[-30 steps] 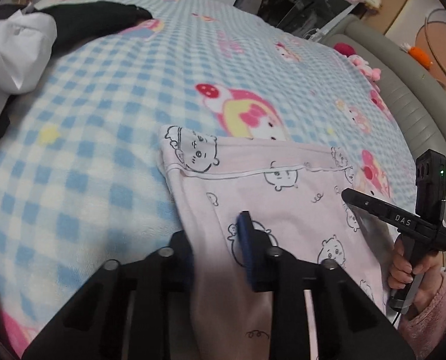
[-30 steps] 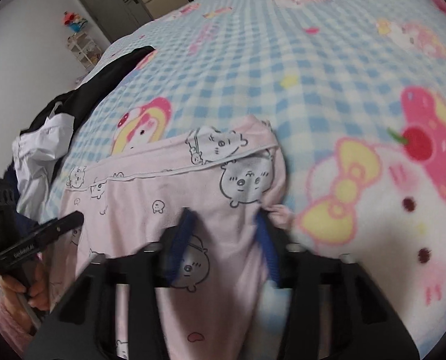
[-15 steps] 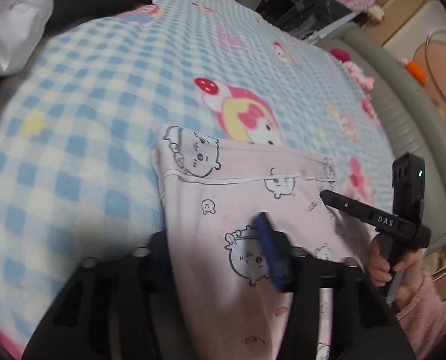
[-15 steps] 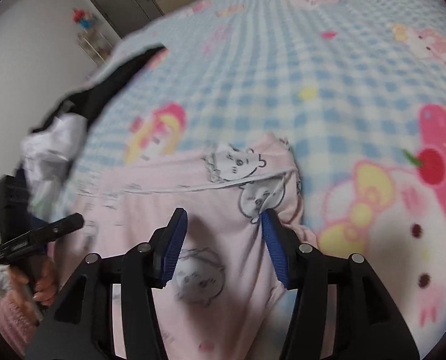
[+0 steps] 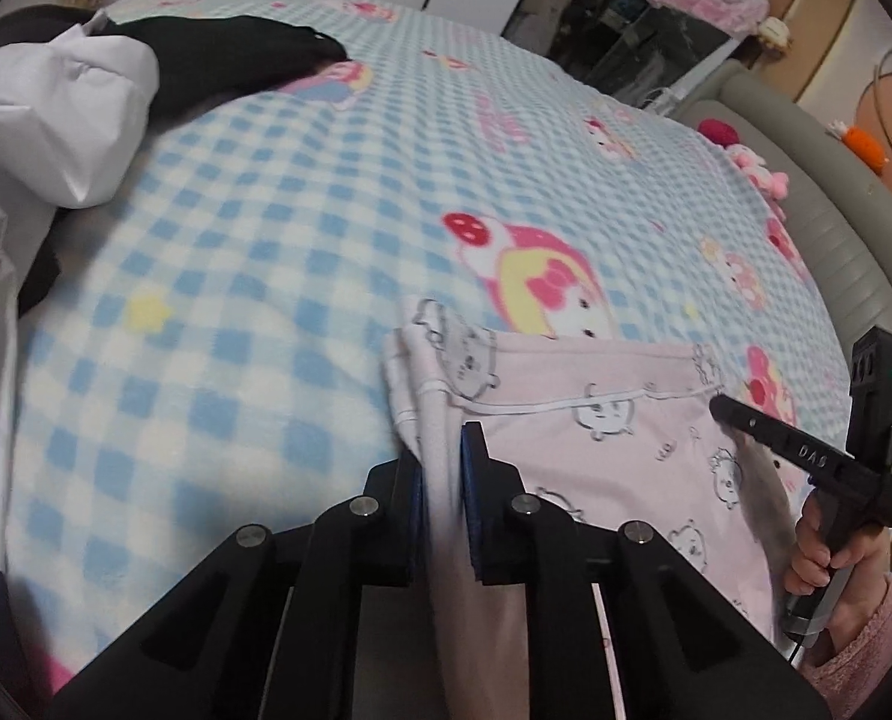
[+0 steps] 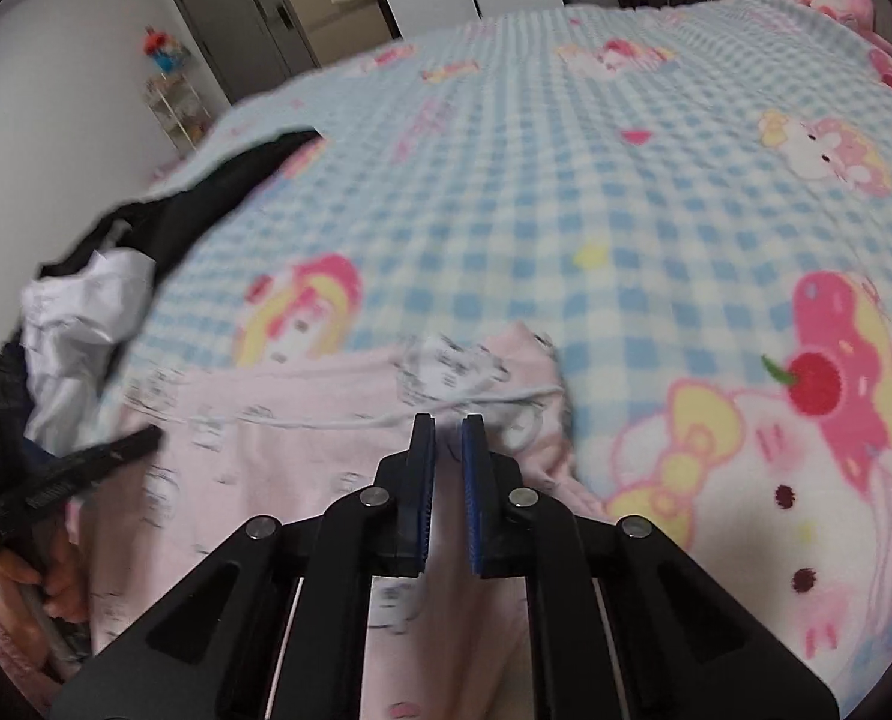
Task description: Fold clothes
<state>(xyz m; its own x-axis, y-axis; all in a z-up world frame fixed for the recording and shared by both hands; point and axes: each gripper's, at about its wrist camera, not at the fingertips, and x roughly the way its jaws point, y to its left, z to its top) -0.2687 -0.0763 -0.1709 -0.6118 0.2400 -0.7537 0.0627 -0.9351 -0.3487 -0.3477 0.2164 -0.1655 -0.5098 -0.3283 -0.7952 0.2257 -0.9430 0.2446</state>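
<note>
Both grippers newly closed on pink garment (image 5: 614, 456), checked blanket (image 5: 278, 276), grey door (image 6: 230, 18)

A fuzzy fleece blanket (image 5: 278, 276) in blue-and-white check covers the bed — matt and plush. On it lies a pale pink garment (image 5: 602, 450) of soft, smooth printed cloth. The left tool (image 5: 443, 474) is matt black plastic with ridged blue pads (image 6: 476, 480) and shiny metal pins. A crumpled white garment (image 5: 56, 120) shows a slight sheen.
</note>
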